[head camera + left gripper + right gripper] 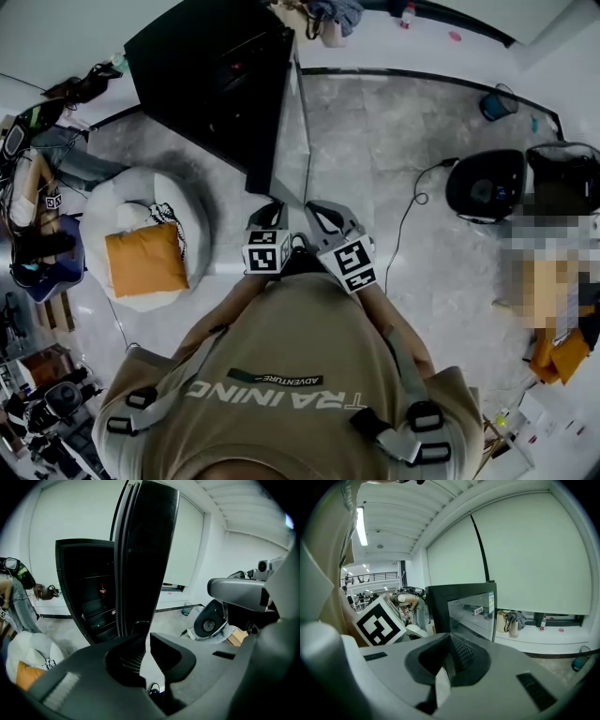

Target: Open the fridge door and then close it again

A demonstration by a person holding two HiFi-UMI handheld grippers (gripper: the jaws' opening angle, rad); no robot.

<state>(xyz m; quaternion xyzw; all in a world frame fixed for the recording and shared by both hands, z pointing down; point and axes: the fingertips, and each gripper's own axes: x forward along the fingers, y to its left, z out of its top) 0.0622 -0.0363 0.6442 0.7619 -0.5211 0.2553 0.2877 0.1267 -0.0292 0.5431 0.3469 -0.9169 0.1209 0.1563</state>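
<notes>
Fridge: a tall black cabinet fridge fills the upper left-centre of the head view. Its inside is dark and its shelves show in the left gripper view.
Door: the black fridge door with a reflective glass pane stands swung open. It runs from the cabinet down toward the middle of the frame, and its free edge ends just above the two grippers.
Left gripper: the grey left gripper has its jaws drawn nearly together. Only a thin slit of pale floor shows between them and nothing is in it. The door, seen edge-on, rises straight beyond the tips, near them but not between them.
Right gripper: the grey right gripper has its jaws pressed together on nothing. It points at the glass pane from its outer side, and the left gripper's marker cube shows at the left of its view.
Person: a tan printed shirt fills the lower centre of the head view, with both grippers held side by side in front of it.
Floor, left: a white round beanbag holds a square orange cushion.
Floor, right: a black round device has a thin dark cable trailing from it, and a small blue bucket stands above it.
</notes>
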